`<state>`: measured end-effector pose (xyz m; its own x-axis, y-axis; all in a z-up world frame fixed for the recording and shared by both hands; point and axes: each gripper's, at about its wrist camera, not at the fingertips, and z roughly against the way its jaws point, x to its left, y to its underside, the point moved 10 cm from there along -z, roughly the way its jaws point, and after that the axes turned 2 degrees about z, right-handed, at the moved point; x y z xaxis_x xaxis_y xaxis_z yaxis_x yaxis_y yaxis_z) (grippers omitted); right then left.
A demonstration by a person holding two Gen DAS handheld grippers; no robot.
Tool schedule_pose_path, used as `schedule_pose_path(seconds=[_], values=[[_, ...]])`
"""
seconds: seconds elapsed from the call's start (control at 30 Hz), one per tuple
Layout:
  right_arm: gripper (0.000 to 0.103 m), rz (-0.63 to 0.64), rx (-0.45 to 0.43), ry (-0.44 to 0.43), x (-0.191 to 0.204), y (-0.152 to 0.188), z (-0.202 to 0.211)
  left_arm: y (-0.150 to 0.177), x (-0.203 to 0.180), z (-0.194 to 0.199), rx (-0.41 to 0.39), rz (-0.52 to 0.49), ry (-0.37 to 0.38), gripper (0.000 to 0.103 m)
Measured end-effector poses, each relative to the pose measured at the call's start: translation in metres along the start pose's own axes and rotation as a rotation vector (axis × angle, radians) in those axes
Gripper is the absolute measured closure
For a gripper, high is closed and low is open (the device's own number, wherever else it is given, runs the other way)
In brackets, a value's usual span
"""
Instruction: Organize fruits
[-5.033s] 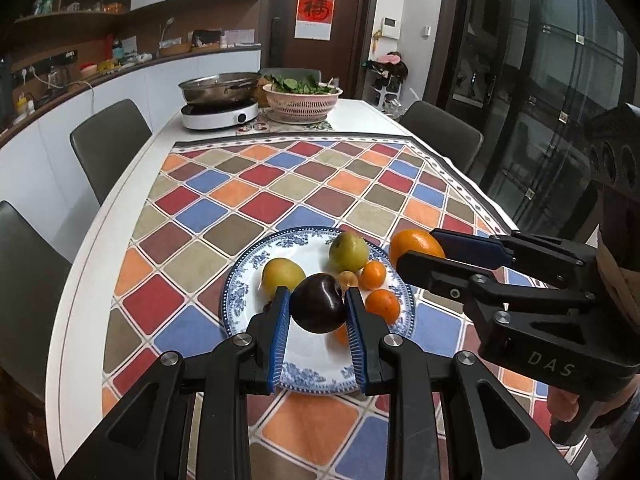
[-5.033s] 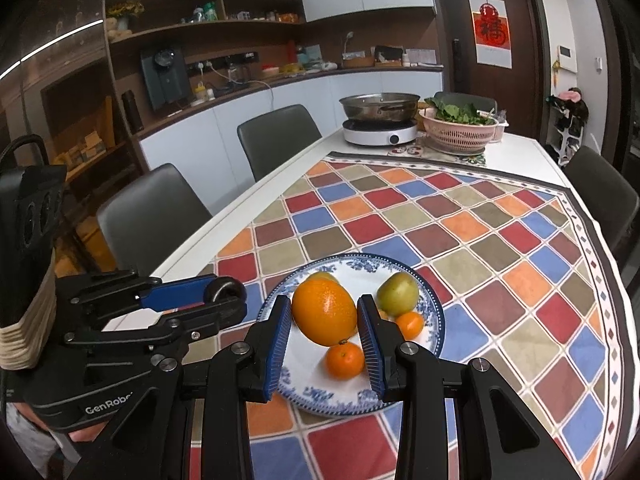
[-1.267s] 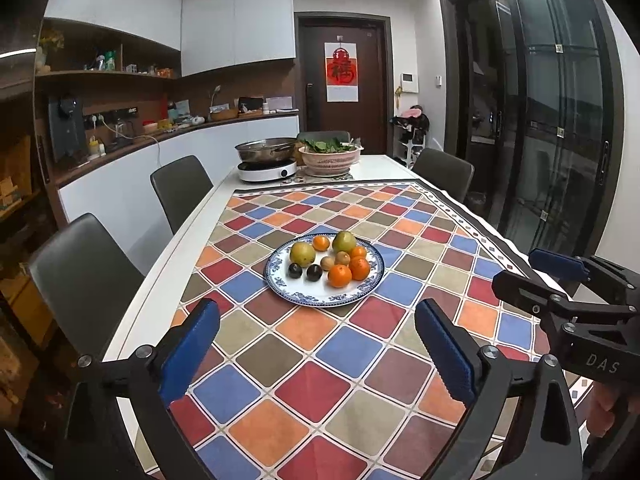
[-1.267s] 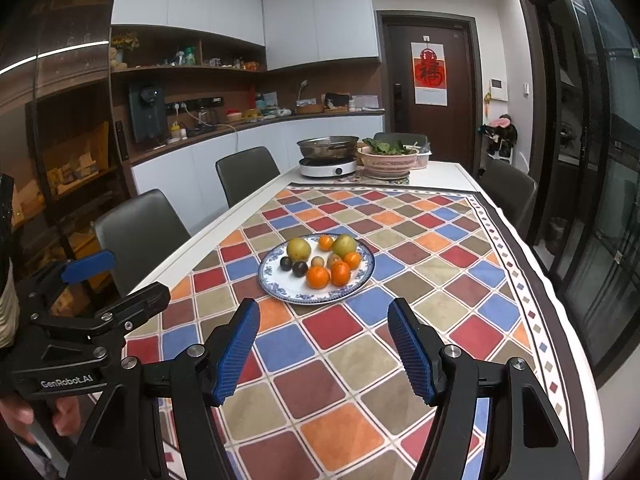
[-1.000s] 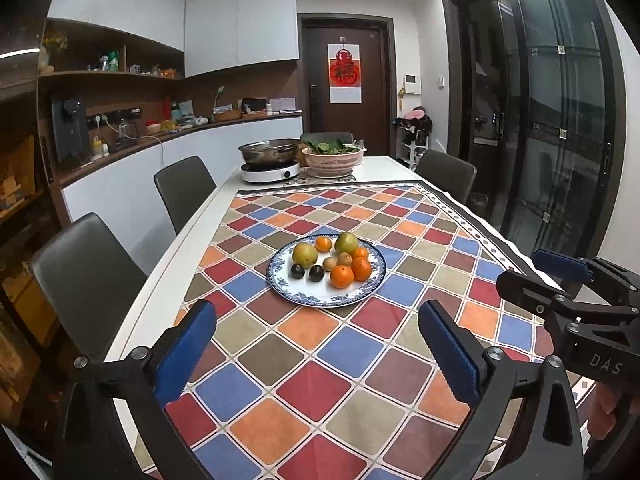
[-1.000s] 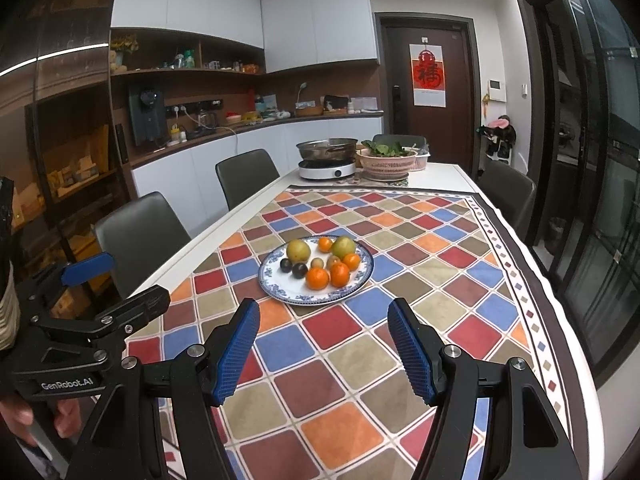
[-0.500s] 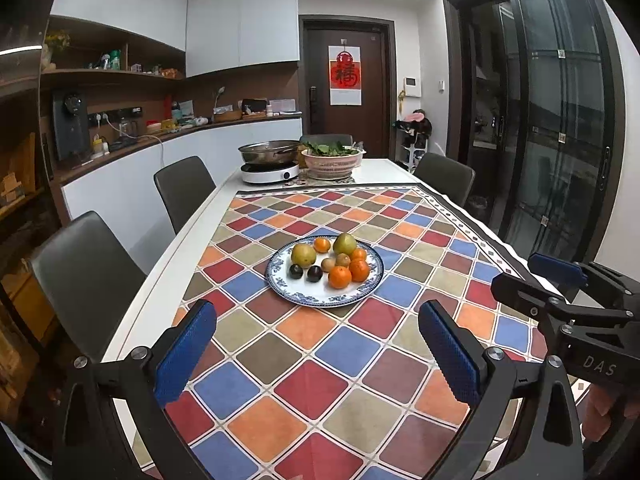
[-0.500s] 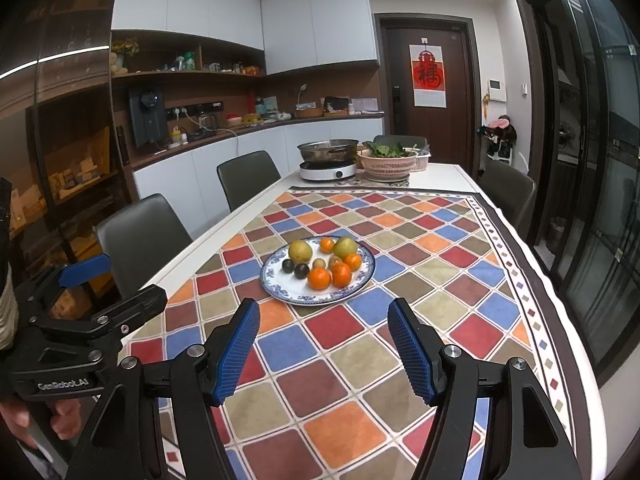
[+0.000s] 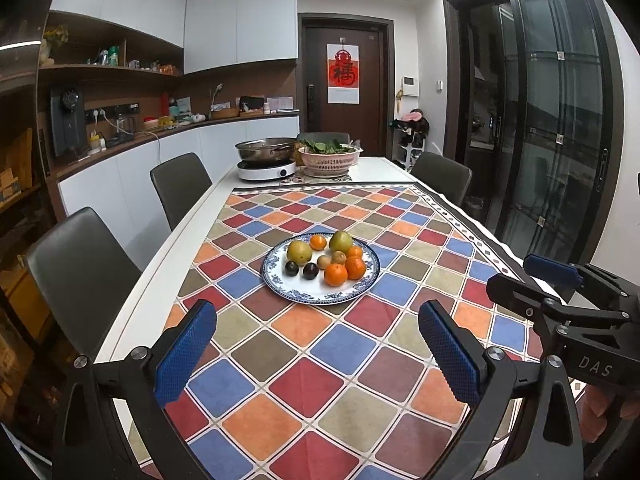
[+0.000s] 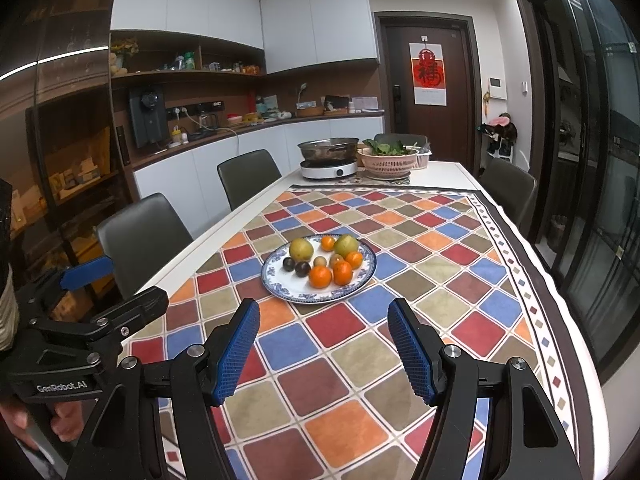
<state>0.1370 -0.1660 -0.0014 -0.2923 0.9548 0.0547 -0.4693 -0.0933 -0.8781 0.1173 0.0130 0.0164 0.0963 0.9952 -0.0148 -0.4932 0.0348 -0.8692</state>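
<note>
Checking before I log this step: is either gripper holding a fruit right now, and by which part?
Nothing is held. The left gripper and right gripper are both open and empty; all the fruit sits on the plate.

The fruits (image 9: 325,256) sit on a plate (image 9: 316,294) in the middle of the tablecloth (image 9: 320,360). Far behind it stand a pan (image 9: 266,149) and, to its right, a basket of greens (image 9: 329,156).

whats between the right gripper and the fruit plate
Only bare checkered tablecloth lies between the open right gripper and the fruit plate; the right wrist view shows it.
</note>
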Motion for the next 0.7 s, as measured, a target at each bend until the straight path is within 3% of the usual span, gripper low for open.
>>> schedule_pose_path(seconds=[0.7], values=[[0.036,-0.004,0.015,-0.003,0.004,0.008,-0.007,0.013,0.004,-0.011,0.033,0.013,0.001,0.0]])
